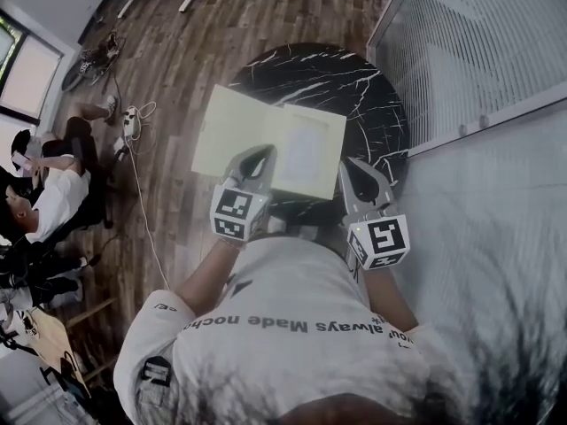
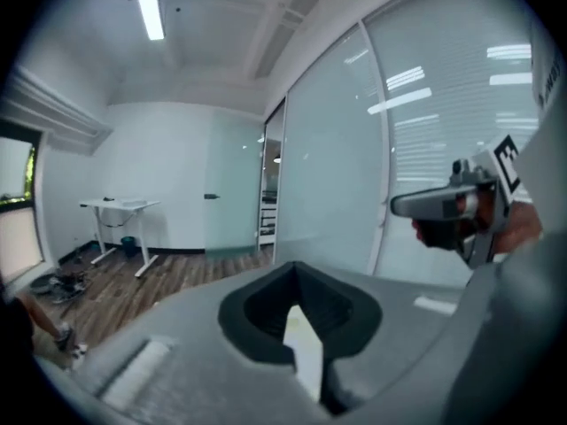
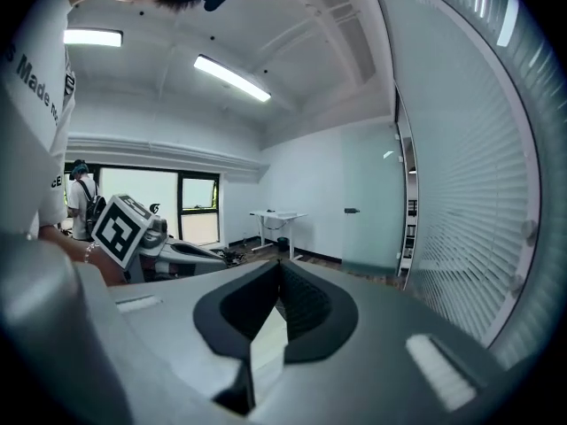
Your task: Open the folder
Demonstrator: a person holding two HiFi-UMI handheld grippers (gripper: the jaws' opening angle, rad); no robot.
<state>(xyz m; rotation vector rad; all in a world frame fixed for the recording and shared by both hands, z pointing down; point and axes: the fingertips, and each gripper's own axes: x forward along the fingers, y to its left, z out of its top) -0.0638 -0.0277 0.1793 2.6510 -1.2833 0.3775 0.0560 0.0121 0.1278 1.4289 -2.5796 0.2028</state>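
Observation:
A pale yellow folder (image 1: 257, 135) lies spread flat on the round black marble table (image 1: 354, 87), a white sheet showing on its right leaf. My left gripper (image 1: 257, 155) hovers over the folder's near edge, its jaws together with nothing in them. My right gripper (image 1: 356, 166) hangs beside the folder's near right corner, shut and empty. Both are raised close to my chest and point out across the room. In the left gripper view the left gripper (image 2: 297, 271) has the right gripper (image 2: 425, 204) beside it. In the right gripper view the right gripper (image 3: 279, 268) has the left gripper (image 3: 190, 253) beside it.
A glass partition with blinds (image 1: 478, 51) runs close along the table's right side. Wood floor (image 1: 195, 51) lies to the left, with cables (image 1: 133, 122) and seated people (image 1: 44, 202). A white desk (image 2: 120, 206) stands at the far wall.

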